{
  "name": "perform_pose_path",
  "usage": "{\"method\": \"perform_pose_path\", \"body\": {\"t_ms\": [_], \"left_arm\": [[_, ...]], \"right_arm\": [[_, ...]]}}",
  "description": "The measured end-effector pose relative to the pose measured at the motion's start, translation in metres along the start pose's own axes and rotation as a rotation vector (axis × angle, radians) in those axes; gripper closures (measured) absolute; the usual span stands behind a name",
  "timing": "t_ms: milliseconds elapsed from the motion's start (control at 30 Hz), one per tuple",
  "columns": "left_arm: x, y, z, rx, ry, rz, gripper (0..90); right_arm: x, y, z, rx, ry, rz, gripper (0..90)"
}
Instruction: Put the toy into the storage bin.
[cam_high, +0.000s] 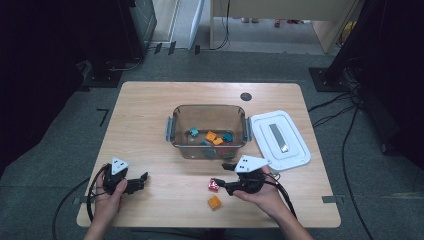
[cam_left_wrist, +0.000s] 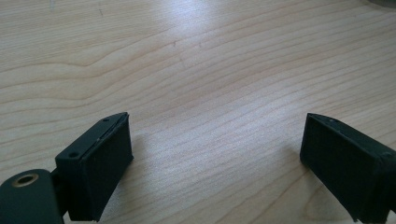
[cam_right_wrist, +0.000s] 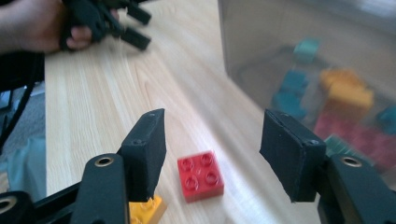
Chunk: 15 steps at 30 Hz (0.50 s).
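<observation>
A red brick (cam_high: 213, 185) (cam_right_wrist: 201, 175) lies studs-up on the wooden table (cam_high: 150, 130) near the front edge. My right gripper (cam_high: 224, 179) (cam_right_wrist: 212, 151) hangs low just to its right, jaws open, the brick lying ahead between them and untouched by the pads. An orange brick (cam_high: 214, 202) (cam_right_wrist: 147, 208) lies a little nearer the front edge, partly hidden behind the left jaw in the right gripper view. My left gripper (cam_high: 142, 182) (cam_left_wrist: 215, 154) rests at the front left, open, with bare wood between its fingers.
A clear plastic container (cam_high: 208, 106) (cam_right_wrist: 299, 70) with several teal, orange and red bricks stands mid-table, just beyond the right gripper. Its white lid (cam_high: 280, 139) lies to the right of it. A dark round grommet (cam_high: 245, 96) sits farther back.
</observation>
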<state>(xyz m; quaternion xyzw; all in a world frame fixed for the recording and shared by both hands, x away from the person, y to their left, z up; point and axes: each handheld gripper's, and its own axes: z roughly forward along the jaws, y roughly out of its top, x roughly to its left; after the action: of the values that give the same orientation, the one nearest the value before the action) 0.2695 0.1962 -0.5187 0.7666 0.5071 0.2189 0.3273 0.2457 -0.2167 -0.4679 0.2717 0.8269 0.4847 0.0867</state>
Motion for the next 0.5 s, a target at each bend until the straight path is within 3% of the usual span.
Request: {"method": "perform_pose_path", "body": {"t_ms": [233,500], "left_arm": [[0.000,0.000,0.000,0.000,0.000,0.000,9.1],[0.000,0.000,0.000,0.000,0.000,0.000,9.1]], "right_arm": [[-0.003,-0.019,0.022,0.061,-0.004,0.006,43.6],[-0.003,-0.030,0.035,0.092,-0.002,-0.007,48.1]]}}
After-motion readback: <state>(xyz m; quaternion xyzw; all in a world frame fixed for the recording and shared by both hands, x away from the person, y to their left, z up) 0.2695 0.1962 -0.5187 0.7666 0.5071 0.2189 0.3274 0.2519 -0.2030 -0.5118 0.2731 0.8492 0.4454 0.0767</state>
